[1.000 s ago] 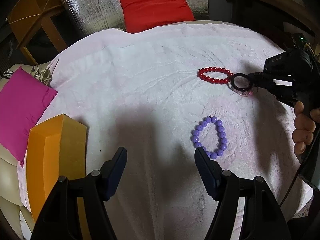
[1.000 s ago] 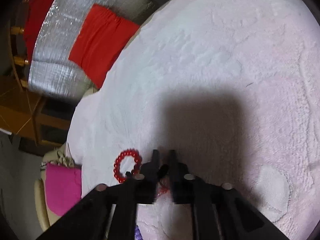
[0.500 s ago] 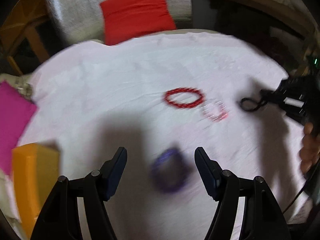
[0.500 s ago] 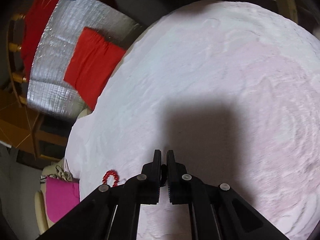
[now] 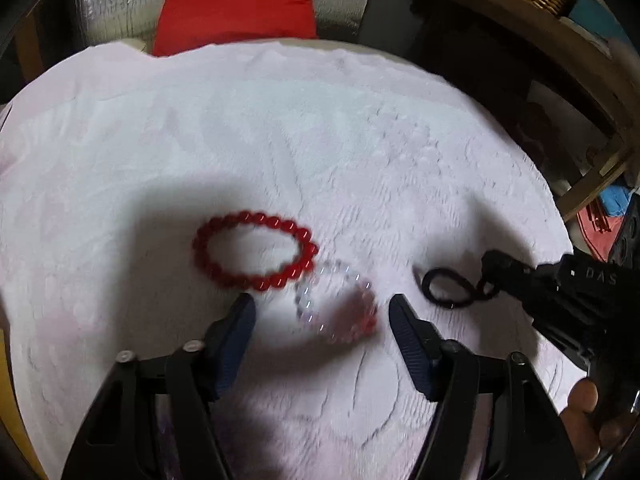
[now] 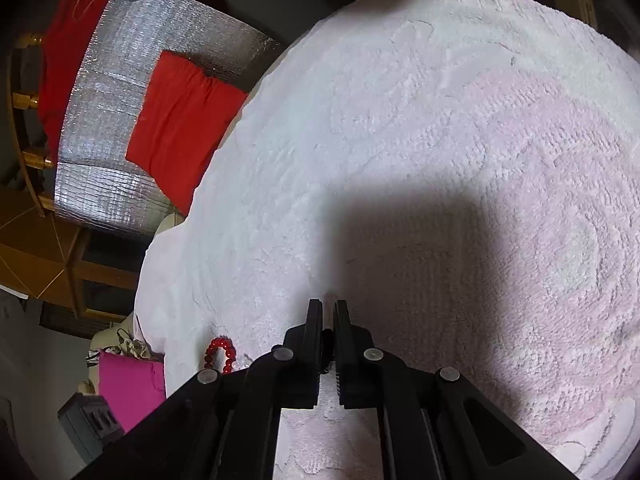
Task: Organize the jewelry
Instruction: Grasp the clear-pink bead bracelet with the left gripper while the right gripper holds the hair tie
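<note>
Item one, my left gripper (image 5: 322, 312): jaws about half apart and closing, pointed steeply down at the white-and-pink towel (image 5: 320, 140); the clear-and-pink bead bracelet (image 5: 336, 300) lies on the towel between the two blue pads (image 5: 408, 340), and neither pad touches it. The bracelet is motion-blurred, so I can only say it is a loop lying flat, clear beads on its far left side, reddish-pink ones on its near right. Item two, my right gripper (image 6: 328, 320): jaws closed, with a small dark thing pinched between them in its own view; from the left wrist view it comes in from the right edge with the black hair tie (image 5: 450, 286) caught at its tip, the loop resting on the towel and stretching leftward from the tip, long axis running left to right. A hand (image 5: 592, 424) holds that gripper at the lower right. Item three, red bead bracelet (image 5: 256, 256): flat on the towel, an oval with its long axis left to right, just beyond my left gripper's left pad and touching or nearly touching the clear-and-pink bracelet at its right end; a part of it also shows in the right wrist view (image 6: 220, 354). Item four, red cushion (image 5: 236, 0): beyond the towel's far edge, against a silver quilted backing (image 6: 108, 140).
</note>
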`<state>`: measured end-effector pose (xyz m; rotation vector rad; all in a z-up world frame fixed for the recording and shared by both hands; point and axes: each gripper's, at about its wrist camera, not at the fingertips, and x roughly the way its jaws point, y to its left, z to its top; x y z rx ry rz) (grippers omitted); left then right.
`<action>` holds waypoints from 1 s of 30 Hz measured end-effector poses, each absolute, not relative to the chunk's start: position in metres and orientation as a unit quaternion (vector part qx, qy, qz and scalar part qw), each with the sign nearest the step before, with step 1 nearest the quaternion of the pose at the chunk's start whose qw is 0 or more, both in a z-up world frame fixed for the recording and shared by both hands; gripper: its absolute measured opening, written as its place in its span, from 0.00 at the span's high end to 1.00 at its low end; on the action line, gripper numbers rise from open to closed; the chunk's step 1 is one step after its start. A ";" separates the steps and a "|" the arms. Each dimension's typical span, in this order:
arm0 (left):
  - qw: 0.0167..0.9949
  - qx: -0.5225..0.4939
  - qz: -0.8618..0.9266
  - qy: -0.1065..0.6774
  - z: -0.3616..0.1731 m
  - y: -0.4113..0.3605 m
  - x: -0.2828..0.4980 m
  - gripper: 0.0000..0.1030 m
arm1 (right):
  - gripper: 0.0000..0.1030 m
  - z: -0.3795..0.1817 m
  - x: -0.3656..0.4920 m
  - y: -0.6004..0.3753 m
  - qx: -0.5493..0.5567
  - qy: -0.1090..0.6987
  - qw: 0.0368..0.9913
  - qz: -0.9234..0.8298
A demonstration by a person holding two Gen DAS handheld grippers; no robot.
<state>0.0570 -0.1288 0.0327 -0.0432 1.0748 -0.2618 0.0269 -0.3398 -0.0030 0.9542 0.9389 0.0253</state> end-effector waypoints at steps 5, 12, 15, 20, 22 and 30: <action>0.852 -0.016 -0.134 0.507 0.029 -0.130 0.053 0.92 | 0.94 -0.004 0.024 -0.342 0.442 0.437 0.783 0.014; 0.856 -0.007 -0.160 0.492 0.034 -0.116 0.012 0.93 | 0.94 0.005 0.021 -0.334 0.443 0.429 0.787 0.035; 0.864 0.007 -0.165 0.476 0.045 -0.109 -0.009 0.93 | 0.94 0.009 0.020 -0.328 0.449 0.425 0.784 0.053; 0.876 0.004 -0.168 0.452 0.062 -0.095 -0.038 0.93 | 0.94 0.019 0.016 -0.313 0.446 0.419 0.787 0.076; 0.880 0.007 -0.171 0.444 0.067 -0.091 -0.050 0.93 | 0.94 0.021 0.014 -0.308 0.449 0.419 0.785 0.086; 0.881 -0.017 -0.162 0.444 0.063 -0.058 -0.092 0.93 | 0.90 0.033 -0.002 -0.293 0.426 0.434 0.788 0.094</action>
